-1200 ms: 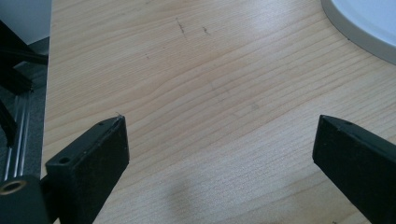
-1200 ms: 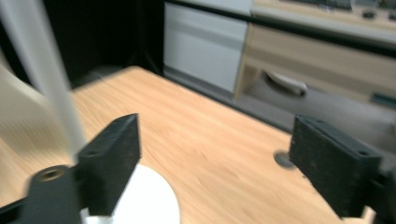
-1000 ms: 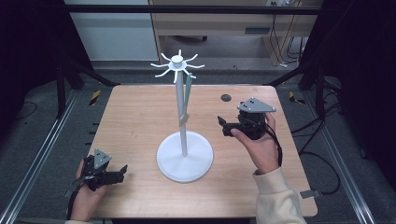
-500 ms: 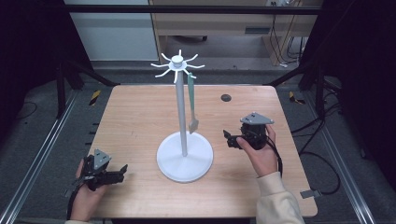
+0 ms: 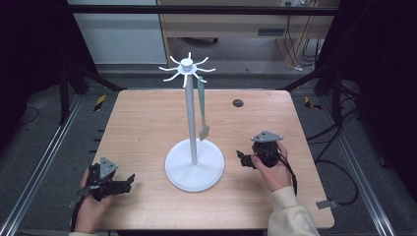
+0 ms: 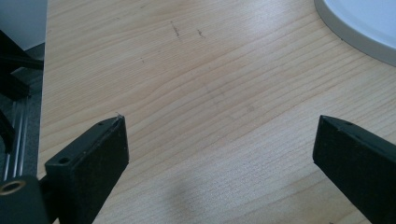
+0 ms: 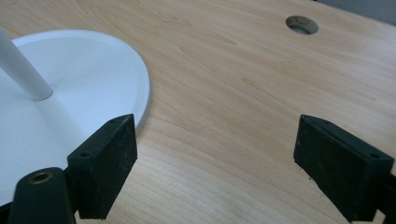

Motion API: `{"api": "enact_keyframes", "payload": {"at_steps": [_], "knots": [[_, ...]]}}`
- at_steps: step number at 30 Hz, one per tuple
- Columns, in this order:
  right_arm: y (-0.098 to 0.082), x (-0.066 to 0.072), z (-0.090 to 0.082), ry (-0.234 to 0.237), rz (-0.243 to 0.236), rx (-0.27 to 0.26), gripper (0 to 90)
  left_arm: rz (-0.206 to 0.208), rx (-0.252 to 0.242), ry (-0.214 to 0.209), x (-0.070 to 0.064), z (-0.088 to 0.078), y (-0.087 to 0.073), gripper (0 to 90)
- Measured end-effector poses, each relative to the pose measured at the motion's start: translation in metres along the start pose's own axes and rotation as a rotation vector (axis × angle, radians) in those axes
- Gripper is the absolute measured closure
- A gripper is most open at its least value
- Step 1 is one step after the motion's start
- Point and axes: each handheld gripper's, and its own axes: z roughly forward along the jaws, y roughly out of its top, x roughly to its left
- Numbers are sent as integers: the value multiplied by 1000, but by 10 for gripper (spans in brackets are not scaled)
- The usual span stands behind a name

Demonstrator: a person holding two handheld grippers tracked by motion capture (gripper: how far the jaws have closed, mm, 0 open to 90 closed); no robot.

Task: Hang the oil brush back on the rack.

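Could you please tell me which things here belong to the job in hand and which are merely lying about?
Belonging to the job:
- white stand
- green spatula hanging from it
- right gripper, open, beside the stand's base
- left gripper, open, near the table's front edge

Lying about:
- table
- cable hole in it

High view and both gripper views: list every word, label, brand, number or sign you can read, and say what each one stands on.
None can be read. The white stand, the green utensil hanging from it, the wooden table and both grippers, left and right, bear no legible print. The yellow-and-black striped patches on the floor are markings, not text.
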Motion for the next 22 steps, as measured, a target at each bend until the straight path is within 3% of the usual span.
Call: {"api": "enact_keyframes", "payload": {"at_steps": [7,12,22], "knots": [[-10,-2,13,11,24,23,139,9,12,-6,-2,1,0,31],[-15,-4,22,-16,-18,78,127,0,23,2,0,1,-1,29],[-15,-1,24,-2,-47,91,123,-19,30,-2,0,2,-1,23]]}}
